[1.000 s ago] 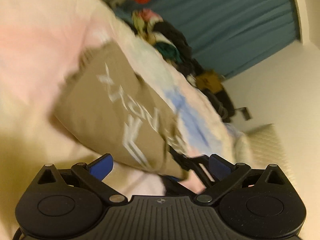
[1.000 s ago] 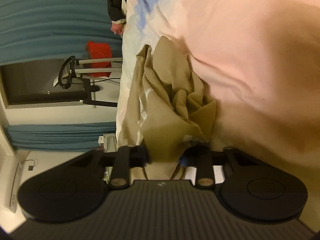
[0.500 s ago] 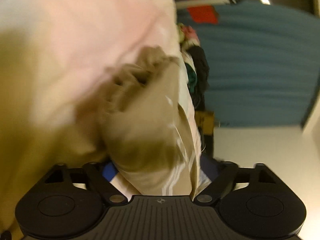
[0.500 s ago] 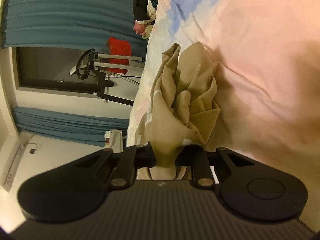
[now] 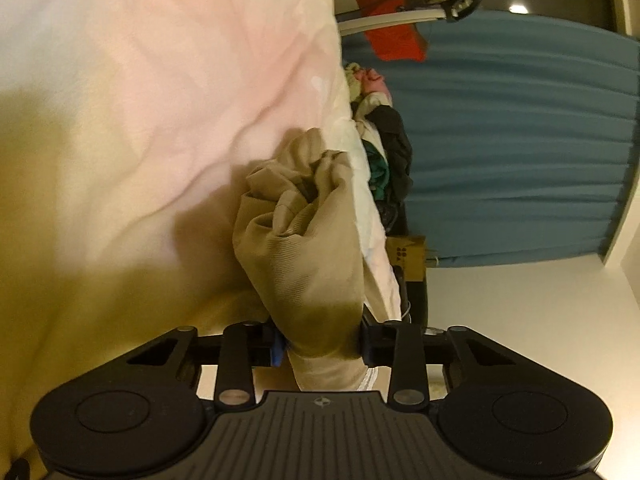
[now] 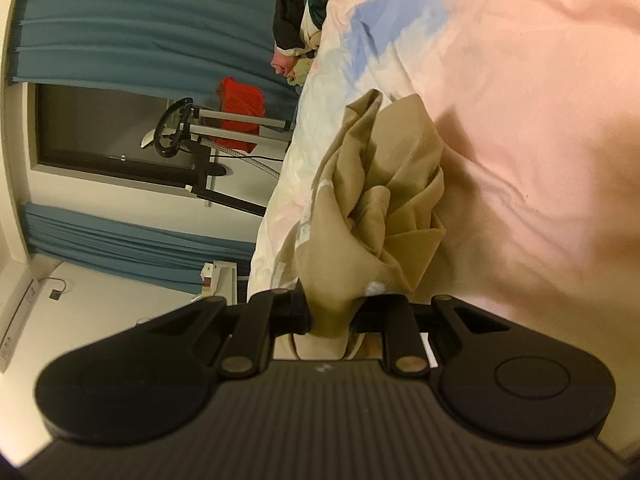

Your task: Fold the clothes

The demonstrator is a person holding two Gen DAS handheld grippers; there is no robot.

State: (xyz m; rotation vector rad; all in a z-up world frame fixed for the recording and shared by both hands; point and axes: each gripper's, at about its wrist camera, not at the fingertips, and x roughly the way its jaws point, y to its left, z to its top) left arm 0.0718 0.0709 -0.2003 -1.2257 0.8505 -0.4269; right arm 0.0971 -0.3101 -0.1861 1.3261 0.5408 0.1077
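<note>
Both claws pinch one bunched tan garment (image 5: 304, 248) held over the pink duvet (image 5: 140, 92): left gripper (image 5: 320, 346), jaws just closing, now clamps cloth w/ right gripper (image 6: 331, 314). Step: grasp before spreading. Next likely needs hands drawn apart, laying it flat.

Crumpled tan garment (image 5: 308, 256) with white print, bunched on bed
</note>
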